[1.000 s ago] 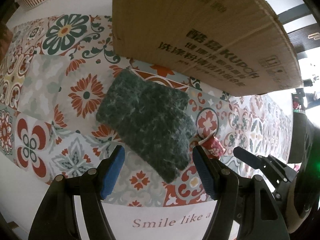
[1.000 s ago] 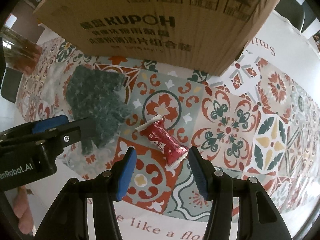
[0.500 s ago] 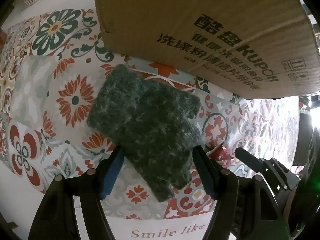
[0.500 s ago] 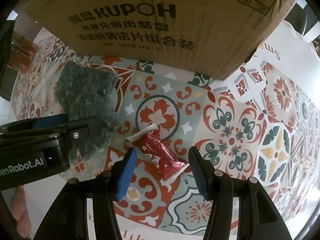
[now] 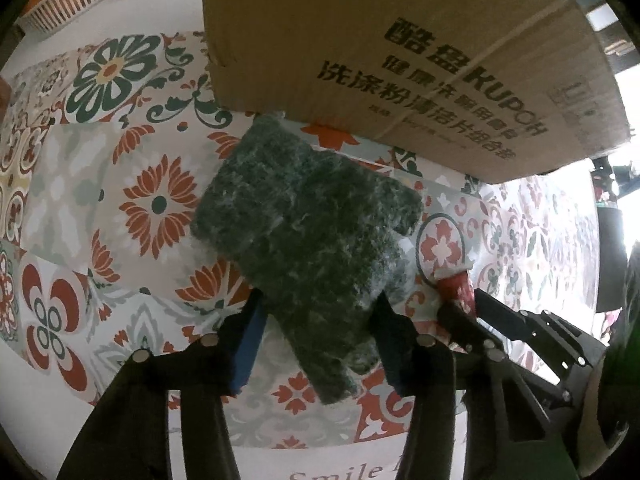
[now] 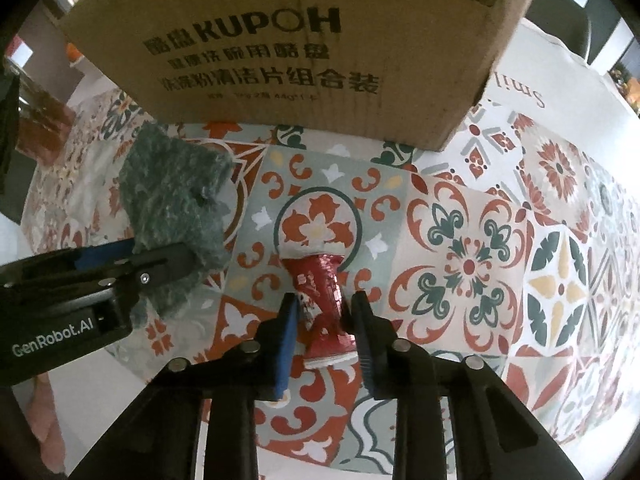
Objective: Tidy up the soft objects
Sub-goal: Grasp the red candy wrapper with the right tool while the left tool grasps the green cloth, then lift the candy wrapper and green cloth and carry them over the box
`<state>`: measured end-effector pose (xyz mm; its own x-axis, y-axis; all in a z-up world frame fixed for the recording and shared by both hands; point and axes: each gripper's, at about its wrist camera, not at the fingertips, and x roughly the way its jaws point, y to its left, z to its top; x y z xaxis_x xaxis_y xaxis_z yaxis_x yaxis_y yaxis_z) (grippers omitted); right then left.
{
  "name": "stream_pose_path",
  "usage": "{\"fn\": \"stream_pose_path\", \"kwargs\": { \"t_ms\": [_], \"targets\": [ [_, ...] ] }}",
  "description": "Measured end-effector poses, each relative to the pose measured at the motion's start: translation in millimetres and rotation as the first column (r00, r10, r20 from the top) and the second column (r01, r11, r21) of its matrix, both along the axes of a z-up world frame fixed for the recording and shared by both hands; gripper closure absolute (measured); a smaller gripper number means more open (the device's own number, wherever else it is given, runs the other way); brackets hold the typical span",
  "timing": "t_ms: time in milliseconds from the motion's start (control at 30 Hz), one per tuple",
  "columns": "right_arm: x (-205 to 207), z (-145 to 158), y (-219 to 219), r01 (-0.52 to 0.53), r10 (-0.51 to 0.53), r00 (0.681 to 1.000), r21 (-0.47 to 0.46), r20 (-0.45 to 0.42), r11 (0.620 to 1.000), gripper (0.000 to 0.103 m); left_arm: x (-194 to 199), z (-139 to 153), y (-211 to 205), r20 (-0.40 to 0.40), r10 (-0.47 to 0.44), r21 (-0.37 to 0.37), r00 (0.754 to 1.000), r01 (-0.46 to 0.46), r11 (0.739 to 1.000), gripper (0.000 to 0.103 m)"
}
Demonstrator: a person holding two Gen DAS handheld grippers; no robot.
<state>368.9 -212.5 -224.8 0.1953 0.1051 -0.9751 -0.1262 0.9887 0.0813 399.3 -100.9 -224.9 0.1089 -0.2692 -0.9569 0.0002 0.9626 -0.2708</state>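
Observation:
A dark green fuzzy cloth (image 5: 312, 240) lies on the patterned tablecloth (image 5: 80, 220), just in front of a cardboard box. My left gripper (image 5: 319, 304) points down over the cloth's near end. Its jaws are closing, and the blue pads (image 5: 248, 344) press the cloth from both sides. To the right lies a small red snack packet (image 6: 320, 280) with white crimped ends. My right gripper (image 6: 324, 300) is shut on the packet, which is pinched narrow at its middle. The right wrist view also shows the cloth (image 6: 172, 200) under the left gripper (image 6: 132, 268).
A large cardboard box (image 5: 400, 60) printed KUPOH stands close behind both things and fills the top of each view. A white slatted basket (image 5: 68, 4) sits far back left. The tablecloth's white border (image 6: 540, 80) runs to the right of the box.
Both grippers have come down closer to the table. The left jaws have narrowed onto the green cloth. The right jaws have shut on the red packet, which now stands lengthwise between them.

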Motion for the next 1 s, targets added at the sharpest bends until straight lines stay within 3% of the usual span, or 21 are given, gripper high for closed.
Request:
{"fn": "stream_pose_path", "kwargs": {
  "t_ms": [133, 267, 600, 800, 1000],
  "targets": [
    [-13, 2, -6, 0.039, -0.040, 0.999, 0.038, 0.019, 0.999, 0.078, -16, 6, 5, 0.048, -0.023, -0.006, 0.999, 0.023, 1.000, 0.069],
    [-17, 12, -9, 0.078, -0.081, 0.996, 0.072, 0.046, 0.994, 0.078, -28, 12, 8, 0.082, -0.037, -0.001, 0.996, 0.037, 0.999, 0.072],
    [-39, 31, -18, 0.138, -0.153, 0.984, 0.155, 0.094, 0.978, 0.078, -62, 31, 30, 0.187, -0.063, 0.010, 0.980, 0.062, 0.998, 0.074],
    [-53, 43, -28, 0.176, -0.202, 0.973, 0.204, 0.114, 0.963, 0.078, -75, 51, 38, 0.265, -0.112, 0.081, 0.958, 0.093, 0.992, 0.074],
    [-67, 62, -31, 0.187, -0.225, 0.961, 0.220, 0.162, 0.957, 0.078, -80, 70, 37, 0.336, -0.131, 0.097, 0.933, 0.104, 0.990, 0.075]
  ]
}}
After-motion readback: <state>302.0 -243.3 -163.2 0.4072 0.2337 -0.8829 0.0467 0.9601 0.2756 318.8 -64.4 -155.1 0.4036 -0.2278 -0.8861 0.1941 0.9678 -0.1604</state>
